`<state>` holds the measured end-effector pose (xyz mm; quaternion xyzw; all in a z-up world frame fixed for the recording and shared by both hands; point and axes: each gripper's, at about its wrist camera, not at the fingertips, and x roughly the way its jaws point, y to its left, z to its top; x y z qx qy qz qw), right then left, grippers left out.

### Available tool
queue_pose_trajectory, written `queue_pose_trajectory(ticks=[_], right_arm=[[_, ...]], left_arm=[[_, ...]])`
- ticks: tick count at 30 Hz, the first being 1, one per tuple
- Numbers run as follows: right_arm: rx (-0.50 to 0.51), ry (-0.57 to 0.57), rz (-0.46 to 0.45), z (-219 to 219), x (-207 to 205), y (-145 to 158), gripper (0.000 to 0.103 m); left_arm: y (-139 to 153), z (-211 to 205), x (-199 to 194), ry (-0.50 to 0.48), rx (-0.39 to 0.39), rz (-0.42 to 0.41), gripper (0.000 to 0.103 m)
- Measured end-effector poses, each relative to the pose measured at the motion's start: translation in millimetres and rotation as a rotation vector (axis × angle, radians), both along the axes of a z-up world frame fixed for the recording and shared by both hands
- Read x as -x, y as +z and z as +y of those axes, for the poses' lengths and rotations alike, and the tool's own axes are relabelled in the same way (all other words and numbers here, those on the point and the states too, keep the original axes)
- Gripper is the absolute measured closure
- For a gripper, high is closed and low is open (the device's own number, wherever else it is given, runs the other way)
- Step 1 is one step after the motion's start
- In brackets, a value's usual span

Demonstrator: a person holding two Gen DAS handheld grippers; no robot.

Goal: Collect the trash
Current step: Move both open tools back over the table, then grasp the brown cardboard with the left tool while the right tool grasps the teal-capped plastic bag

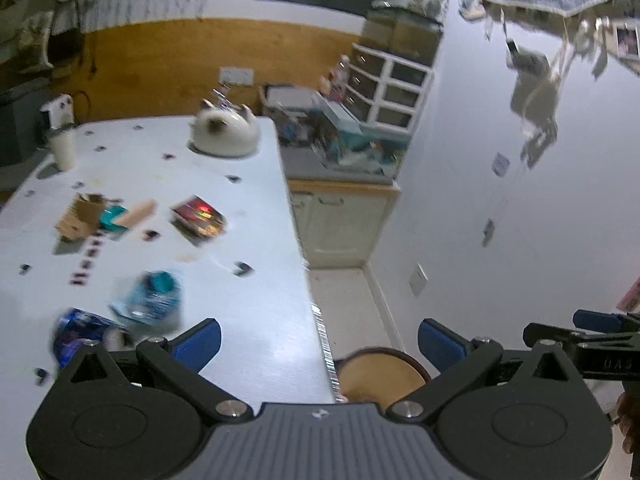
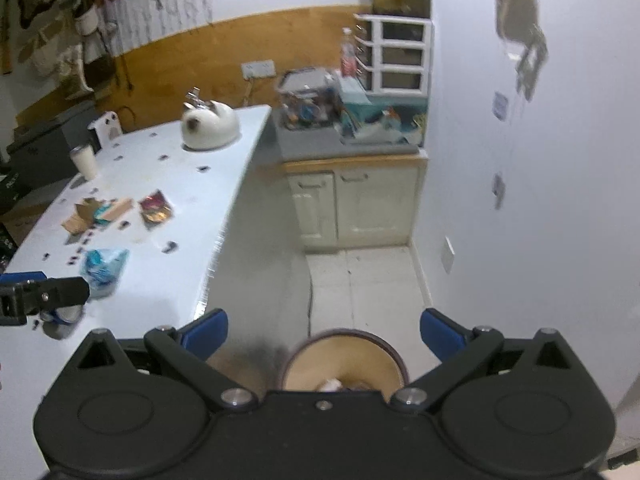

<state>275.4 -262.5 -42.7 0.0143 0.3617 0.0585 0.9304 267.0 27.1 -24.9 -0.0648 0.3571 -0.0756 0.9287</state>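
Trash lies on a white table: a light blue plastic wrapper, a dark blue wrapper at the near left, a red snack packet, and a torn cardboard box with a teal piece and a tan tube. A round tan bin with a dark rim stands on the floor beside the table; a white scrap lies inside. My left gripper is open and empty over the table's right edge. My right gripper is open and empty above the bin. The wrapper and packet also show in the right wrist view.
A white cat-shaped kettle and a white cup stand at the table's far end. Small dark stickers dot the tabletop. A cream cabinet with clutter and white drawers stands at the back. A white wall runs along the right.
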Motion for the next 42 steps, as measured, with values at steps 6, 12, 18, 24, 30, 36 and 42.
queue_pose_trajectory(ticks=[6,12,18,24,30,36,42], right_arm=[[-0.011,0.046,-0.061,56.5,10.5,17.0,0.0],[-0.018,0.087,-0.096,116.1,11.6,22.9,0.0],[-0.025,0.125,-0.133,169.6,5.8,28.0,0.0],[-0.045,0.166,-0.144,217.8,-10.4,29.9,0.0],[-0.018,0.205,-0.164,261.5,-30.1,28.3,0.0],[-0.018,0.222,-0.149,291.3,-59.7,14.4,0.0],[-0.004,0.252,-0.1,316.2,-91.6,-13.7,0.0]], left_arm=[[17.7,58.4,18.5,0.058,-0.013,-0.051,0.0],[27.8,114.9,27.8,0.103,-0.04,-0.089,0.0],[34.4,165.8,26.7,0.154,-0.055,-0.108,0.0],[36.9,211.7,3.4,0.187,-0.086,-0.119,0.0],[32.5,255.5,-45.8,0.195,-0.112,-0.113,0.0],[13.8,293.1,-113.9,0.2,-0.085,-0.074,0.0],[-17.3,315.9,-184.0,0.209,0.012,0.019,0.0]])
